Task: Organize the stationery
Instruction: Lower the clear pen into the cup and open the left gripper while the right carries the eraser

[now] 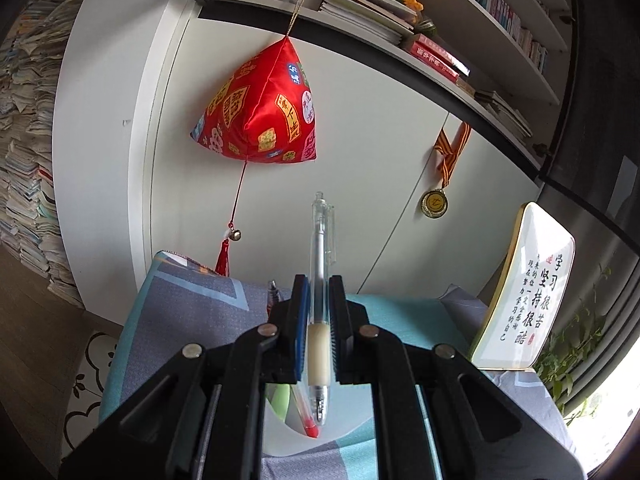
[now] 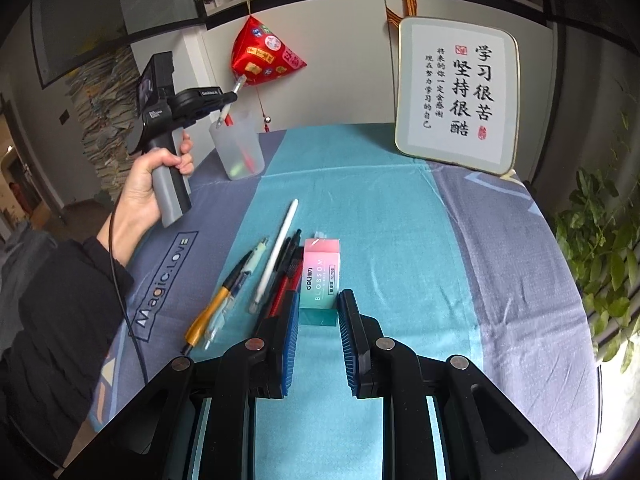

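Clear plastic pen (image 1: 319,280) pinched in our left gripper (image 1: 319,312) above the translucent cup (image 2: 237,146).
Light, stiff, slippery: we hold its rubber grip. Our right gripper's (image 2: 319,312) fingers gape, empty, near the pink-and-teal eraser (image 2: 321,276).

Lower ends of pens inside frosted cup (image 2: 237,148), blurred behind its wall; spine titles of shelf books (image 1: 504,16) illegible

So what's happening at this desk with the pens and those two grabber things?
A person is tidying stationery with two handheld grippers. The left gripper has its jaws shut on a clear pen, held above the translucent cup, which already holds a red pen. The right gripper hangs open over the pink eraser, not gripping it. Several pens lie loose on the cloth beside it.
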